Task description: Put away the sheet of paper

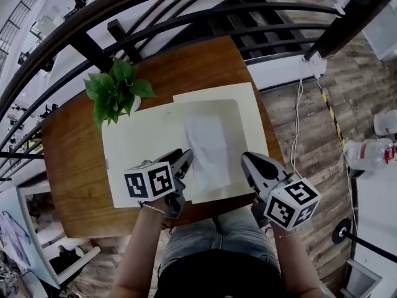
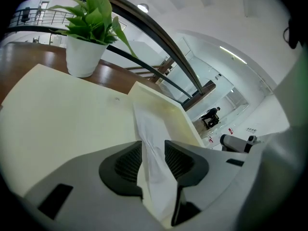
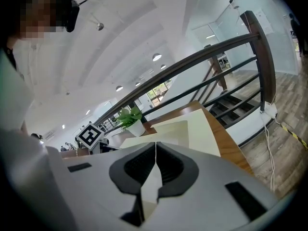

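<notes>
Head view: the surface point(image 1: 68, 166) ends at 6 o'clock, with bare wood at 9. The sheet of paper point(image 1: 208, 144) lies on the folder point(image 1: 248, 113), its near end between the spread fingers of the left gripper point(image 2: 153, 150). At 3 o'clock, the fingers of the right gripper point(image 3: 155, 153) pinch the folder's edge.

Nothing legible. Cubes on left gripper point(image 1: 185, 159) and right gripper point(image 1: 247, 159) show square marker patterns only. Far red wall sign point(image 2: 231, 130), possibly lettered, is too small to read.

Round wooden table point(image 1: 68, 160) beside dark curved railing point(image 1: 350, 23), plank floor point(image 1: 310, 123), white lit ceiling point(image 3: 120, 42).
</notes>
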Tool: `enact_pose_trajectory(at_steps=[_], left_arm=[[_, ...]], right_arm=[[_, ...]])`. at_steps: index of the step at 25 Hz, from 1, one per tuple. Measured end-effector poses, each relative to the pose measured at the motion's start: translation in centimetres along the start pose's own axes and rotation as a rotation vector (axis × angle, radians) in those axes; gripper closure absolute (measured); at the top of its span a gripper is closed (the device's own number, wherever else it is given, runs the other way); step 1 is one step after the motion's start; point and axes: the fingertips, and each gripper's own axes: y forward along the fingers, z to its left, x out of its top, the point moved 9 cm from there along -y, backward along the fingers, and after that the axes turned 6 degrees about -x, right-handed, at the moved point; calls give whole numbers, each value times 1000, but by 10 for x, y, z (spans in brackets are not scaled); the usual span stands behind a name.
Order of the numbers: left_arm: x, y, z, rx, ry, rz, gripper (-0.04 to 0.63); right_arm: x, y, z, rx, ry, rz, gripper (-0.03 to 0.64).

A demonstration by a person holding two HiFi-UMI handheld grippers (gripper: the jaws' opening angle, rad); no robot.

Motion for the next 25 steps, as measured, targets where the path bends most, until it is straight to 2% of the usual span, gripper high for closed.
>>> enact_pose_trajectory(at_steps=[5,13,18,25], left_arm=[[4,-22,-12,-25,91,-17,453],[14,-59,-42,-79,237,-118,543],[16,-81,-60,-156,248,-267,561],[9,-106,-83,-188,262,-351,572]], right_arm=[[3,-3,14,32,-1,-46,589],[13,-14,40,48,-40,-106,589],[19,-23,55,49,-68,-150,589],[26,-33,76,78,-110,-192,589]])
